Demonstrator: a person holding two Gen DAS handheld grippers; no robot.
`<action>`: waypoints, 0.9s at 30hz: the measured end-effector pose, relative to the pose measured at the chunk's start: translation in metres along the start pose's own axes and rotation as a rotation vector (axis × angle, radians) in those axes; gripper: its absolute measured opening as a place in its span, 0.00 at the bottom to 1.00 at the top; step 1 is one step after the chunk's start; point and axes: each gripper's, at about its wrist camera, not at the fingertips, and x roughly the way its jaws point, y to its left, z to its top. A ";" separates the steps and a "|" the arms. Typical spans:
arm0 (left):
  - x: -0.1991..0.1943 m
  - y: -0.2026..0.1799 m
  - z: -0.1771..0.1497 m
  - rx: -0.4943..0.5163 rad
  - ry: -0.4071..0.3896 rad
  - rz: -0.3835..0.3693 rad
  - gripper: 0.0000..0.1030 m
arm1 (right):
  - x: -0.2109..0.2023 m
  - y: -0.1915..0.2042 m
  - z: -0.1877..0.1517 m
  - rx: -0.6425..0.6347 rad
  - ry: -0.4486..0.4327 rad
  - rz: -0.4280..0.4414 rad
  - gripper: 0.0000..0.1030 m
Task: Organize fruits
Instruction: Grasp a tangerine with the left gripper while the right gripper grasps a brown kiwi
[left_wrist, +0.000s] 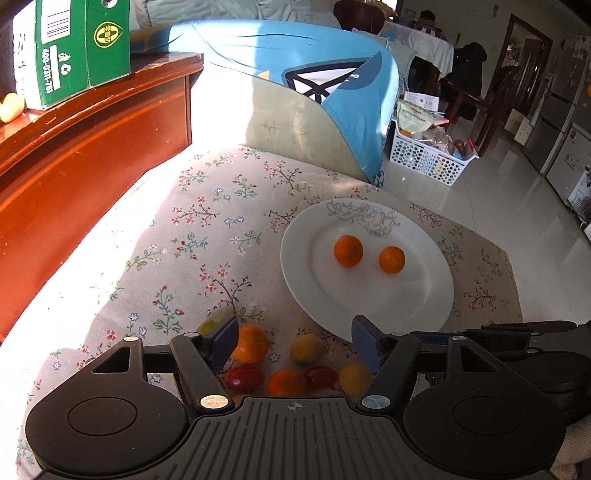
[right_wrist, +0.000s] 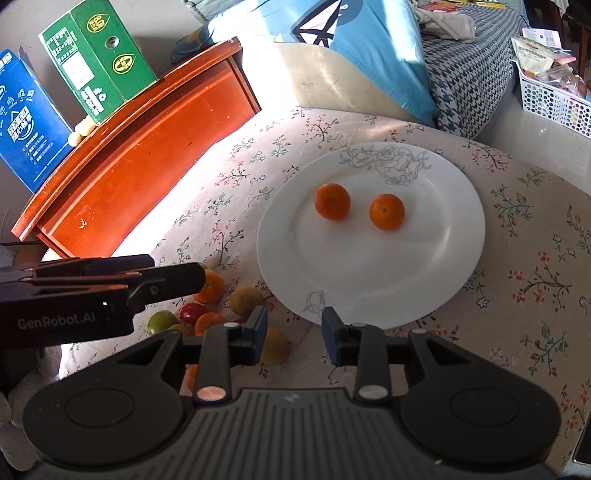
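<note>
A white plate (left_wrist: 369, 295) (right_wrist: 369, 266) on the floral cloth holds two oranges (left_wrist: 348, 251) (left_wrist: 392, 259), also in the right wrist view (right_wrist: 332, 201) (right_wrist: 387, 212). A pile of loose fruit lies left of the plate: oranges (left_wrist: 251, 343) (left_wrist: 287, 382), red fruits (left_wrist: 243, 377) (left_wrist: 320, 376), yellow fruits (left_wrist: 306, 348) (left_wrist: 354, 378). My left gripper (left_wrist: 293, 343) is open and empty over this pile; it also shows in the right wrist view (right_wrist: 177, 280). My right gripper (right_wrist: 293, 332) is open and empty at the plate's near rim.
A red-brown wooden cabinet (left_wrist: 92, 155) stands at the left with a green box (left_wrist: 81, 44) on it. A blue cushion (left_wrist: 314, 74) lies behind the table. A white basket (left_wrist: 428, 155) sits on the floor at the right.
</note>
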 end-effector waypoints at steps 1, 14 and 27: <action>-0.002 0.000 -0.003 0.006 0.003 -0.001 0.66 | 0.000 0.001 -0.001 -0.006 0.006 0.006 0.33; -0.005 -0.007 -0.042 0.099 0.087 -0.057 0.66 | 0.010 0.009 -0.011 -0.050 0.066 0.021 0.33; 0.012 -0.018 -0.061 0.163 0.127 -0.066 0.54 | 0.021 0.016 -0.017 -0.080 0.090 0.005 0.33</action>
